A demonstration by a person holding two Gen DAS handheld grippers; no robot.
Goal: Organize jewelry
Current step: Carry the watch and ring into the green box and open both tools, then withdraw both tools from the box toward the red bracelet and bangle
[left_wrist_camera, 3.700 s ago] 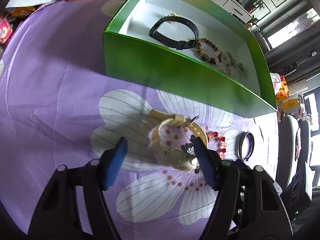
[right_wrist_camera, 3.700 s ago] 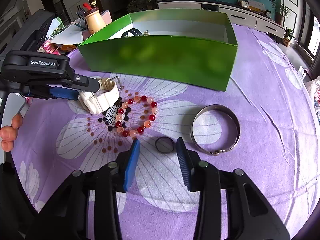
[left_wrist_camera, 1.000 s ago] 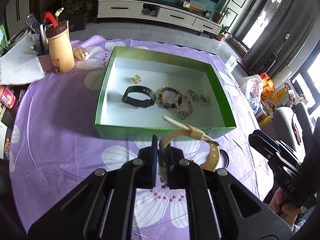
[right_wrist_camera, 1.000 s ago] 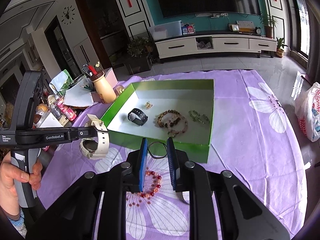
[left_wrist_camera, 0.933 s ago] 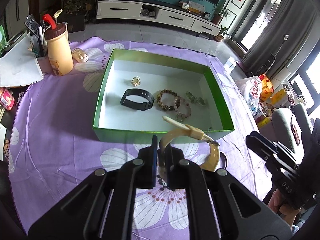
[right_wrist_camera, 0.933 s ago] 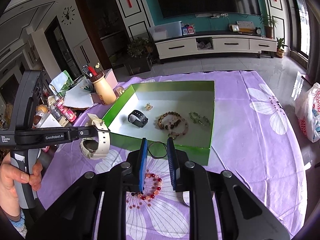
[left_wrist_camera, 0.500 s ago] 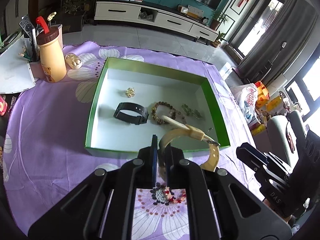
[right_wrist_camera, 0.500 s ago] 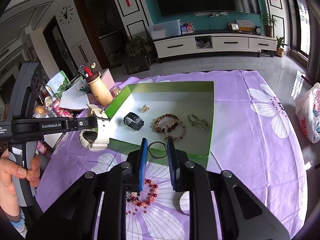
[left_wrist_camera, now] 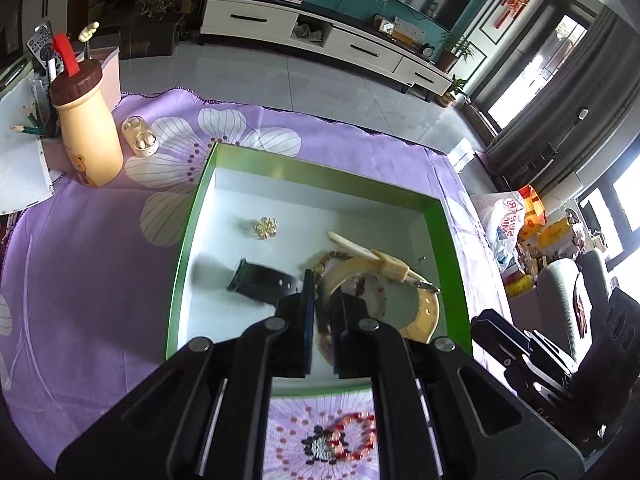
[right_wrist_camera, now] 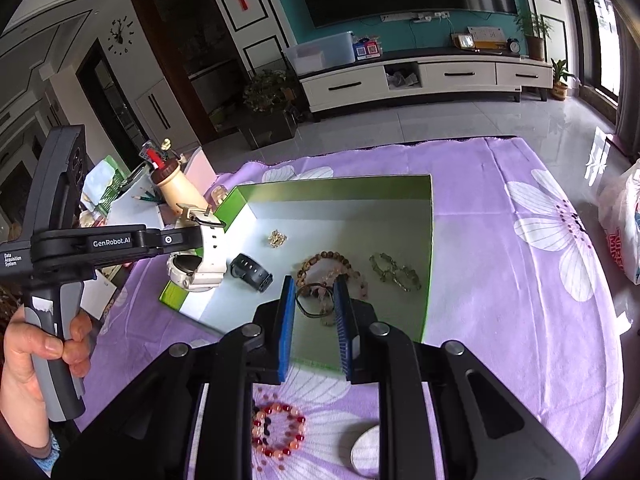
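I judge the main risk to be a bad release: both pieces hang above the green box (right_wrist_camera: 431, 240), and if I let go while a hand is travelling, the cream watch (left_wrist_camera: 424, 312) may strike the near wall or land on the jewelry already inside. Its loose strap end and buckle could snag the brown bead bracelet (right_wrist_camera: 320, 261) in the centre of the right view or the black band (right_wrist_camera: 251, 267) to its left. The thin dark ring (right_wrist_camera: 316, 300) is light and could stick to a pad or roll. The left gripper (left_wrist_camera: 320, 300) has its jaws closed tight on the watch strap, low in the centre of its own view. The right gripper (right_wrist_camera: 314, 304) holds its jaws narrow, clamped on the ring at centre frame. The red bead bracelet (right_wrist_camera: 278, 430) lies on the purple cloth (right_wrist_camera: 520, 320) at the bottom, outside the box.
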